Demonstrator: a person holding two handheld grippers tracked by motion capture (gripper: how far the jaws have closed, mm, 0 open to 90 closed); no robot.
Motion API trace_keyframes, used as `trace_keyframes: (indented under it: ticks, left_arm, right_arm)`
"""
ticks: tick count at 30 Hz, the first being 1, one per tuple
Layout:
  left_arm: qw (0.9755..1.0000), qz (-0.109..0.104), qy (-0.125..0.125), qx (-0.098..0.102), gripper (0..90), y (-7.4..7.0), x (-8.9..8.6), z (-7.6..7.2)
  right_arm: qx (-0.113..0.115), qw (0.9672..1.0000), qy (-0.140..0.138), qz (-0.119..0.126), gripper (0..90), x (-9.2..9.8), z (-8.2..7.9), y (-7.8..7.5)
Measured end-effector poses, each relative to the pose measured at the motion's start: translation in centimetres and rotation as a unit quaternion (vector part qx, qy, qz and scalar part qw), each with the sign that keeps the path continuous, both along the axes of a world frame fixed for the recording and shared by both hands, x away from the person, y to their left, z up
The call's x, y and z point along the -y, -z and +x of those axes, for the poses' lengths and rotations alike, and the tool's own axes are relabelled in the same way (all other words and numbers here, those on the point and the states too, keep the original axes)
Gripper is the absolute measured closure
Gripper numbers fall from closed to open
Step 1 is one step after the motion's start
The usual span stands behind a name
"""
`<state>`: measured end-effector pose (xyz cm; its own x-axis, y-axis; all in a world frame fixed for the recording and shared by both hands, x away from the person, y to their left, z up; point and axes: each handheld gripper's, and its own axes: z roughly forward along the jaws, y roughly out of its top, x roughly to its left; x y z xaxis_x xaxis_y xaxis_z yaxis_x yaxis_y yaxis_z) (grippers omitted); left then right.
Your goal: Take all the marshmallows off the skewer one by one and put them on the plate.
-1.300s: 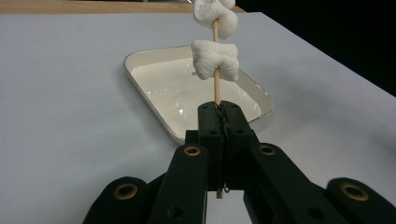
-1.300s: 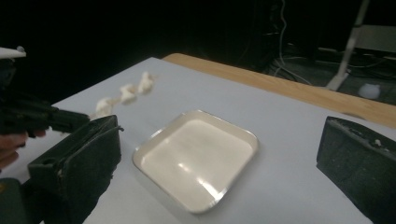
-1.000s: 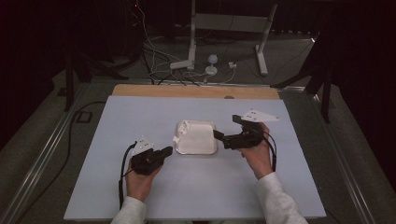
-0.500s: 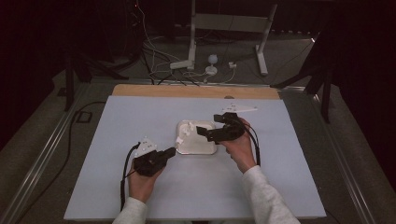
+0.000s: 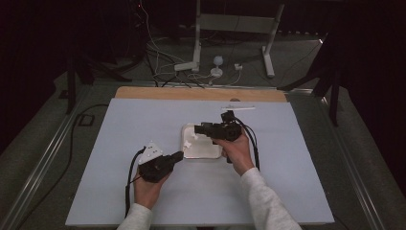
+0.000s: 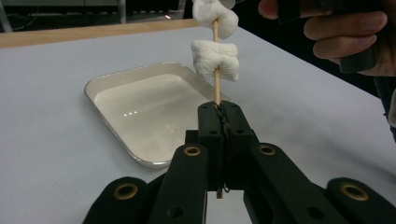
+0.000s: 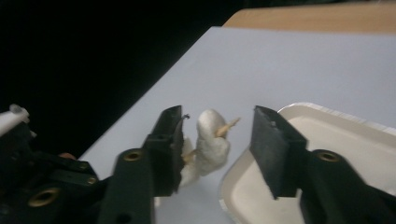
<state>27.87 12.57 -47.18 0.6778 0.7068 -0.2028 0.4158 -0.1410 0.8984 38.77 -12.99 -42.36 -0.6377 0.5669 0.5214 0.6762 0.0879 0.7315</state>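
My left gripper (image 5: 179, 155) (image 6: 219, 109) is shut on the lower end of a thin wooden skewer (image 6: 216, 86), which stands up over the near left edge of a white tray (image 5: 206, 151) (image 6: 140, 98). Two white marshmallows are threaded on it, a lower one (image 6: 215, 58) and an upper one (image 6: 214, 16) (image 7: 212, 140). My right gripper (image 5: 198, 128) (image 7: 217, 114) has come in from the right, and its jaws have just been closing around the upper marshmallow. One jaw is against the marshmallow and the other is still a gap away. The tray holds nothing.
The tray sits mid-table on a pale sheet (image 5: 287, 182). A wooden strip (image 5: 201, 93) runs along the far edge, with a thin white stick (image 5: 237, 108) just in front of it. Cables and stand legs (image 5: 196, 62) lie on the floor beyond.
My right gripper moved left across the tray to the skewer's top and its jaws narrowed around the upper marshmallow. The left gripper kept still with the skewer.
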Motion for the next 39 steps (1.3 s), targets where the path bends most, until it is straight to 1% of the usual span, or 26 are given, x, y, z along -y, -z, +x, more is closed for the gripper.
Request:
trace_keyframes:
  ticks: [2,3,5,8,11,13,18,22,23,27,30,31,34,36,37,38,39]
  left_arm:
    - [1.0000,-0.002,0.003,0.003,89.8,0.0,0.0,0.0]
    - [1.0000,-0.002,0.003,0.003,89.8,0.0,0.0,0.0]
    - [1.0000,-0.003,0.005,0.006,89.8,0.1,0.0,-0.1]
    - [0.9999,-0.001,0.011,0.010,89.9,0.1,0.0,-0.1]
    - [0.9999,-0.001,0.012,0.012,90.0,0.1,0.1,-0.1]
    - [0.9997,0.000,0.014,0.017,90.0,0.0,0.1,-0.2]
    - [0.9996,0.004,0.013,0.023,90.0,0.0,0.1,-0.2]
    - [0.9995,0.009,0.012,0.026,90.0,-0.2,0.0,-0.3]
    - [0.9995,0.011,0.012,0.027,90.0,-0.2,0.0,-0.3]
    - [0.9994,0.014,0.011,0.030,90.0,-0.2,0.0,-0.4]
    - [0.9993,0.018,0.011,0.032,90.0,-0.3,-0.1,-0.4]
    - [0.9992,0.022,0.012,0.031,90.0,-0.3,-0.1,-0.4]
    - [0.9991,0.025,0.012,0.031,90.0,-0.2,0.0,-0.4]
    - [0.9990,0.032,0.011,0.029,90.0,-0.1,-0.2,-0.4]
    - [0.9984,0.048,0.011,0.028,90.0,0.1,-0.2,-0.5]
    - [0.9983,0.053,0.010,0.023,90.0,0.3,-0.4,-0.5]
    - [0.9989,0.044,0.007,0.016,90.0,0.5,-0.7,-0.5]
  right_arm:
    - [-0.011,0.9999,-0.006,0.010,64.1,0.0,0.1,0.1]
    - [-0.019,0.9997,-0.008,0.014,67.7,0.0,0.1,0.2]
    - [-0.028,0.9994,-0.008,0.018,72.2,0.0,0.1,0.2]
    - [-0.044,0.9986,-0.012,0.028,75.9,0.2,0.2,0.2]
    - [-0.038,0.9985,-0.012,0.036,77.9,0.5,0.1,-0.1]
    - [-0.029,0.9988,-0.010,0.037,78.7,0.6,0.0,-0.3]
    - [-0.018,0.9990,0.007,0.039,79.8,0.5,-0.1,-0.6]
    - [0.001,0.9992,0.023,0.032,80.9,0.4,-0.3,-0.8]
    - [0.002,0.9991,0.026,0.032,81.2,0.3,-0.3,-0.9]
    - [0.014,0.9992,0.031,0.022,81.7,0.3,-0.3,-1.1]
    - [0.018,0.9990,0.037,0.020,82.2,0.3,-0.4,-1.2]
    - [0.020,0.9989,0.039,0.018,82.4,0.4,-0.3,-1.2]
    - [0.028,0.9982,0.052,0.013,82.7,0.5,-0.3,-1.3]
    - [0.026,0.9980,0.056,0.013,82.8,0.6,-0.2,-1.3]
    - [0.031,0.9974,0.065,0.010,83.0,0.7,-0.2,-1.4]
    - [0.044,0.9949,0.091,0.005,83.1,1.2,-0.2,-1.6]
    - [0.044,0.9931,0.107,0.019,83.0,2.1,0.1,-1.9]
